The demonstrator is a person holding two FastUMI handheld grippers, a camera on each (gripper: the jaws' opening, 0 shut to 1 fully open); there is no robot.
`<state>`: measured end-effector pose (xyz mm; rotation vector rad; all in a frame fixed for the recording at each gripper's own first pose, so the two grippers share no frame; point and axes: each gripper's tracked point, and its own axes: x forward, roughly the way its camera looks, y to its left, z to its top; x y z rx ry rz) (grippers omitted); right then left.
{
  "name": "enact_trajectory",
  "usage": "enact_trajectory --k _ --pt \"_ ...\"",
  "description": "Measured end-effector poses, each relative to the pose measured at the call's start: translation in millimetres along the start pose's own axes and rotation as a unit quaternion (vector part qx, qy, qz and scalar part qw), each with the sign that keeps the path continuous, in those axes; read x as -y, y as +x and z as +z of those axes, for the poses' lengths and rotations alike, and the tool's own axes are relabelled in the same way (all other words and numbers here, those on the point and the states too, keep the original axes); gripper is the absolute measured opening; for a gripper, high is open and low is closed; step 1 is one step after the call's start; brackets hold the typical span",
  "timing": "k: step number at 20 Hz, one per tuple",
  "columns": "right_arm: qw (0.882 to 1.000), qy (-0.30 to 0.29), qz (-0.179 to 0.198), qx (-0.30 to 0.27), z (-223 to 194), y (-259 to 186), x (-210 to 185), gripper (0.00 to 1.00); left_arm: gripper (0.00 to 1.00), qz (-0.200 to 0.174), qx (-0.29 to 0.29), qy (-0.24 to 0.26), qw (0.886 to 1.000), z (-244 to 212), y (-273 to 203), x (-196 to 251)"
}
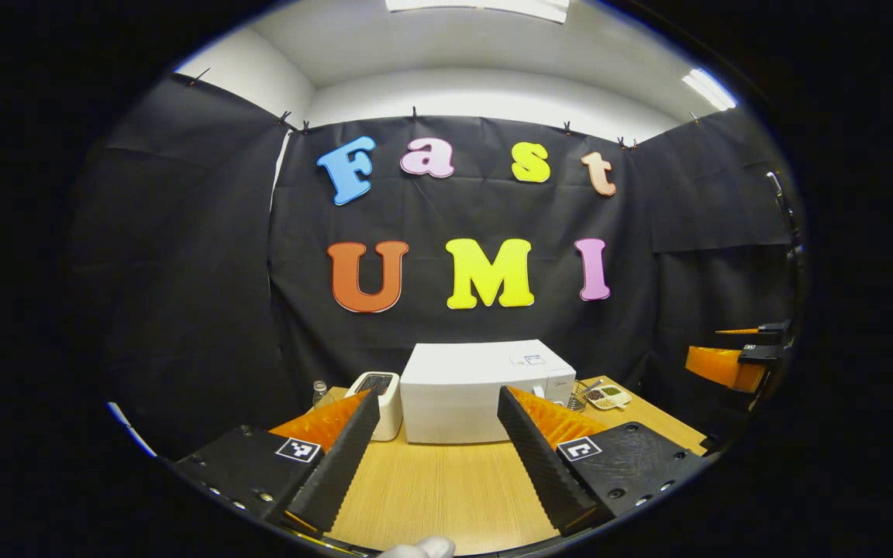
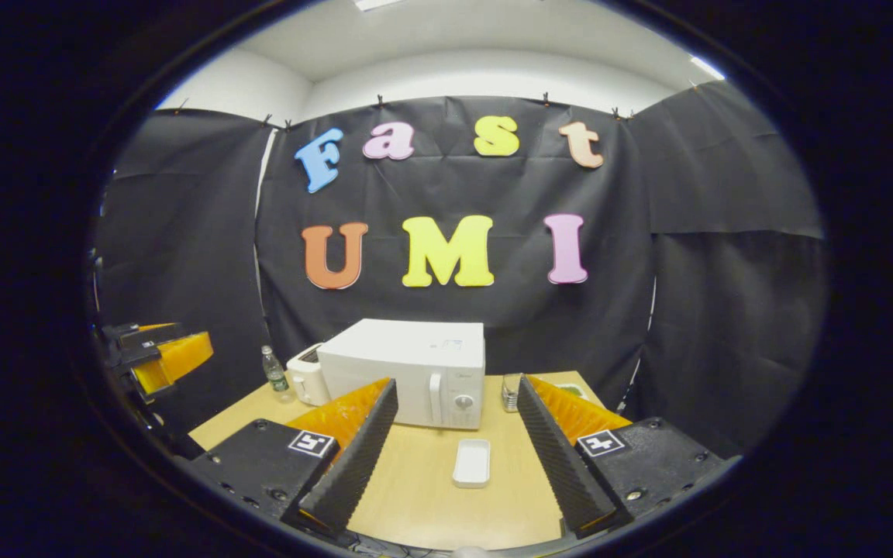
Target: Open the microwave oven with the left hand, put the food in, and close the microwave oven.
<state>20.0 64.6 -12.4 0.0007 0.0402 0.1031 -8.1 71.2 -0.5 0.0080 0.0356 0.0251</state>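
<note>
Jaws of the left gripper [image 1: 437, 442] stand wide apart in the left gripper view, gripping nothing and touching nothing, with bare wooden table [image 1: 446, 488] between the two fingers. At 6 o'clock, on the very bottom edge, a bit of a gloved hand [image 1: 419, 548] pokes in. Beyond the fingertips, at 12 o'clock from the gap, the white microwave oven [image 1: 470, 391] sits on the table with its door shut, showing mostly its side and top from here. Just beside it at 9 o'clock is a small white appliance [image 1: 380, 399], and past that a clear bottle [image 1: 320, 392]. At 3 o'clock of the oven a tray of small items [image 1: 609, 397] rests near the table's far corner. Far off at 3 o'clock of the view, the other gripper appears, too cropped to judge there.

Seen in the right gripper view, the right gripper [image 2: 456, 434] is also spread wide, with nothing in its grasp. Between its fingers, a little ahead, a white rectangular dish [image 2: 471, 463] lies flat on the table, apart from both fingers. Behind the dish the microwave oven faces the camera, handle and knob on its right side. A metal object [image 2: 510, 391] stands just beside it at 3 o'clock; I cannot tell what it is.
</note>
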Motion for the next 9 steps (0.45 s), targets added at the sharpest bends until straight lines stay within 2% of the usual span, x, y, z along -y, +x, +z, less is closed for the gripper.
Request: enact_trajectory --k 9 --pt "1.000 0.000 0.002 0.013 16.8 2.7 4.2 0.99 0.95 0.009 0.002 -0.006 1.000 4.0 -0.2 -1.1"
